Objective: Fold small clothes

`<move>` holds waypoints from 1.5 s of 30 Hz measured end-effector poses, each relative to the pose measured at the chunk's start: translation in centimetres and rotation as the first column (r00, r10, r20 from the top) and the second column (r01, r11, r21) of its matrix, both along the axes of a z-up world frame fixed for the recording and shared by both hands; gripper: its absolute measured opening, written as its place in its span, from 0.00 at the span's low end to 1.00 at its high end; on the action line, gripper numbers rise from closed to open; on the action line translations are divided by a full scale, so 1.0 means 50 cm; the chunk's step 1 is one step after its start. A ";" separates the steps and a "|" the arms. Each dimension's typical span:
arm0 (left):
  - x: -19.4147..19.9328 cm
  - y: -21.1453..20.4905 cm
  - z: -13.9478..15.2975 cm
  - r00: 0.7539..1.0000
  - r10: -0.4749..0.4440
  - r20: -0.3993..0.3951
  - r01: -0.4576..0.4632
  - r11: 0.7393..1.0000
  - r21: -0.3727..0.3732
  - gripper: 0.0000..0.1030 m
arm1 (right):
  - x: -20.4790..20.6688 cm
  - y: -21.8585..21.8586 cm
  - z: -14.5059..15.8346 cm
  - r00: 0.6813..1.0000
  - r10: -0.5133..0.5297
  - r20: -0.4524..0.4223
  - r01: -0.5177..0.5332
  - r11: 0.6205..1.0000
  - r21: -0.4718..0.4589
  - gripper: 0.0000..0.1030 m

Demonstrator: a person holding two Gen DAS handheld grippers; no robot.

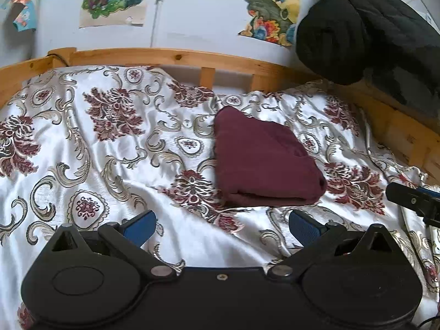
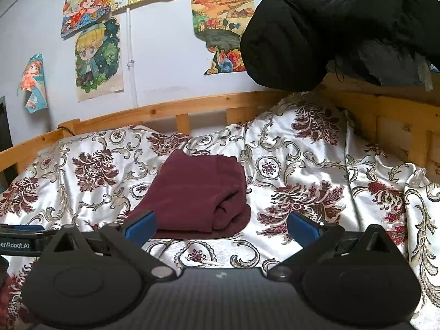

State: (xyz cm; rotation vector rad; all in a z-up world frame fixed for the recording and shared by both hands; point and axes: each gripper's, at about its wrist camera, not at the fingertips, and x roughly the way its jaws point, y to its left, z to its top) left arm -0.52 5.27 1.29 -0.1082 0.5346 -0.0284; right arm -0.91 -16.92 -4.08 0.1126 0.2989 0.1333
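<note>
A maroon garment lies folded into a compact stack on the white floral bedspread. It also shows in the right wrist view. My left gripper is open and empty, a short way in front of the garment's near edge. My right gripper is open and empty, just short of the garment's near edge, its left blue pad in front of the near left corner. The right gripper's tip shows at the right edge of the left wrist view.
A wooden bed rail runs along the far side and the right side. A black padded jacket hangs over the right rail corner. Drawings are stuck on the wall. The bedspread is wrinkled around the garment.
</note>
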 end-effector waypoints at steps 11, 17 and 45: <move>0.001 0.011 -0.002 1.000 0.011 0.000 -0.011 1.000 -0.022 0.99 | 0.004 0.004 -0.005 1.000 -0.006 0.002 0.006 1.000 -0.024 0.99; -0.002 0.010 0.000 1.000 0.012 0.007 -0.012 1.000 -0.022 0.99 | 0.002 0.003 -0.003 1.000 -0.014 0.009 0.014 1.000 -0.027 1.00; -0.002 0.001 0.003 1.000 -0.002 -0.002 0.002 1.000 -0.021 0.99 | 0.004 0.000 -0.007 1.000 -0.020 -0.004 0.020 0.999 -0.039 0.99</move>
